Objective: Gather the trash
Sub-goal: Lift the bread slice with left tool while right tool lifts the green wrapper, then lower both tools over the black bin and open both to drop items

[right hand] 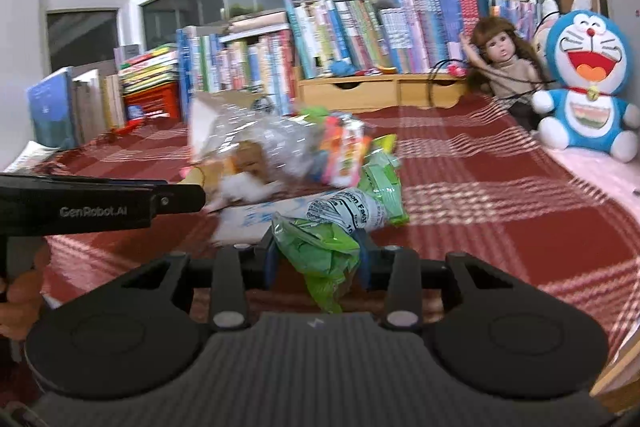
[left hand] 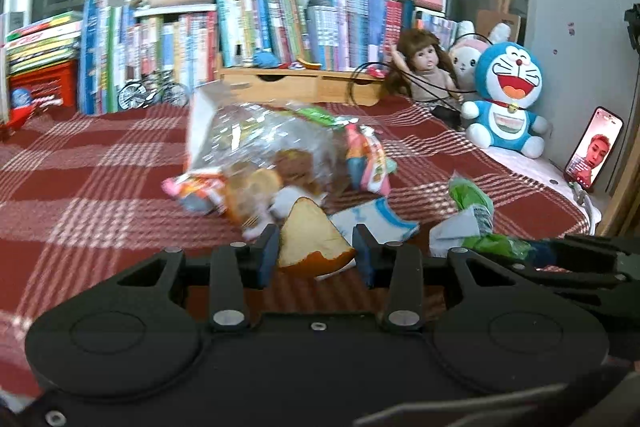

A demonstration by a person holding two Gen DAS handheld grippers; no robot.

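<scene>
A pile of trash lies mid-table on the red plaid cloth (left hand: 92,183): a clear plastic bag (left hand: 256,143) stuffed with scraps, pink-orange snack wrappers (left hand: 370,163) and a white-blue packet (left hand: 380,225). My left gripper (left hand: 316,257) is shut on a pale wedge of peel with an orange rind (left hand: 312,243), just in front of the pile. My right gripper (right hand: 316,259) is shut on a crumpled green plastic wrapper (right hand: 320,251). This wrapper also shows in the left wrist view, low on the right (left hand: 472,219). More green and printed wrappers (right hand: 372,203) lie just beyond it, by the clear bag (right hand: 264,139).
Rows of books (left hand: 260,23) and a wooden drawer shelf (left hand: 304,83) line the back. A doll (left hand: 426,67), a blue cat plush (left hand: 508,95) and a propped phone (left hand: 594,147) stand at the right. A toy bicycle (left hand: 154,93) sits back left. A hand (right hand: 20,299) shows at the left edge.
</scene>
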